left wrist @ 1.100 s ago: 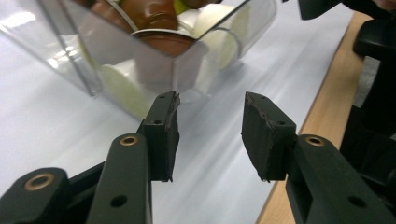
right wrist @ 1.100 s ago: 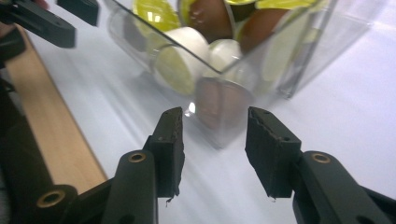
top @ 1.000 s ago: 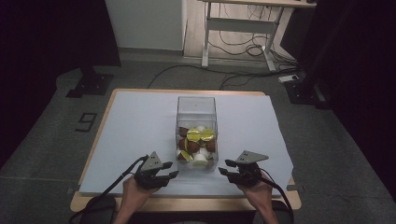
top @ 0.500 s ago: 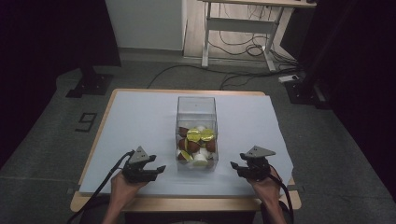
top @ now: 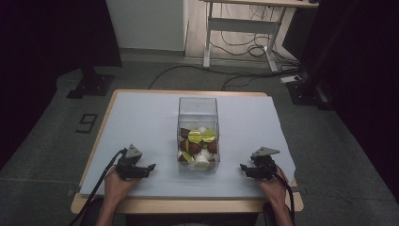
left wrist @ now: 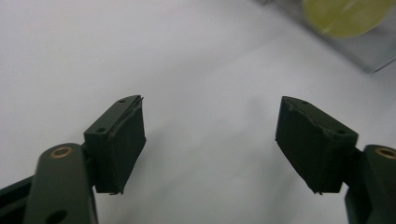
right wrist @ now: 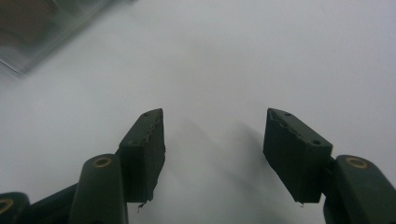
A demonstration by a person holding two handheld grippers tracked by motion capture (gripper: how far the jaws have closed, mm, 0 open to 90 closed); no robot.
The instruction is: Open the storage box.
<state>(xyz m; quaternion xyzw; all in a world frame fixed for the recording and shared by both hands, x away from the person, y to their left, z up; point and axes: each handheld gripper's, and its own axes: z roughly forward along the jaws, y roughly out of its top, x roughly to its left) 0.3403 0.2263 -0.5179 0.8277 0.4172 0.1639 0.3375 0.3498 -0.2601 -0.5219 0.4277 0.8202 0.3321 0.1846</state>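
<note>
Left gripper [top: 149, 167] and right gripper [top: 243, 166] low over the white table cover [top: 141, 122], jaws just opening, empty, flanking a clear box [top: 198, 113] of capsules [top: 195, 136]

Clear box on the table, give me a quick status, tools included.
Left tool and right tool open, empty, jaws just been opening, low over the white sheet. Clear box upright between them, capsules inside. Nothing in the way.
</note>
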